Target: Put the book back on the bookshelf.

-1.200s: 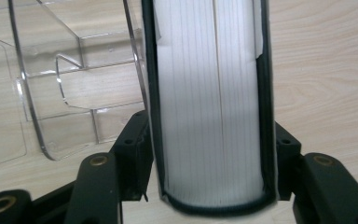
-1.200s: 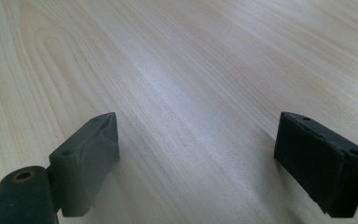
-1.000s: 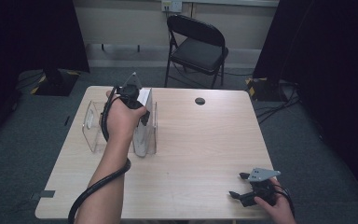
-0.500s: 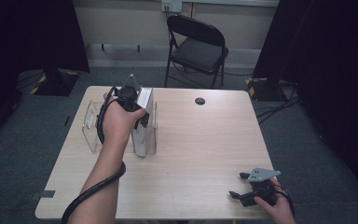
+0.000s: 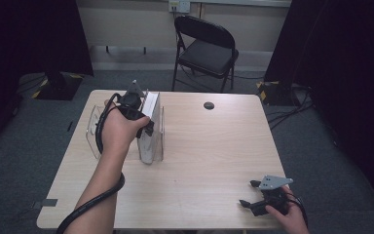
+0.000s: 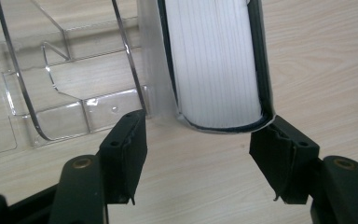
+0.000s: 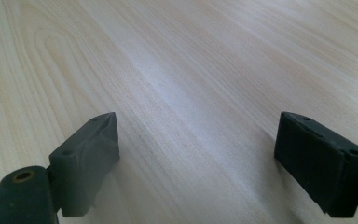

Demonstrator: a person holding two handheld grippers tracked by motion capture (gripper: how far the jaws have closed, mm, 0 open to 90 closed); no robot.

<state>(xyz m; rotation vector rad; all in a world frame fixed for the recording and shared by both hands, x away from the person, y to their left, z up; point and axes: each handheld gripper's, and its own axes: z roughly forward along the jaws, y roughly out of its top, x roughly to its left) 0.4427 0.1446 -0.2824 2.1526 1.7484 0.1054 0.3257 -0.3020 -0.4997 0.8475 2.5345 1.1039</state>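
The left tongs (image 6: 198,154) are being held wide astride the book (image 6: 214,65) standing in the clear rack (image 5: 95,131) at the desk's (image 5: 214,146) 10 o'clock, ideally closing squarely on the covers; the right tongs (image 7: 209,163) are being rested wide, empty.

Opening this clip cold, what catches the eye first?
The left gripper, at the table's far left, hangs open over a thick book standing upright in a clear plastic rack, its jaws apart on either side of the book's near end. The right gripper waits open at the near right corner, over bare wood.
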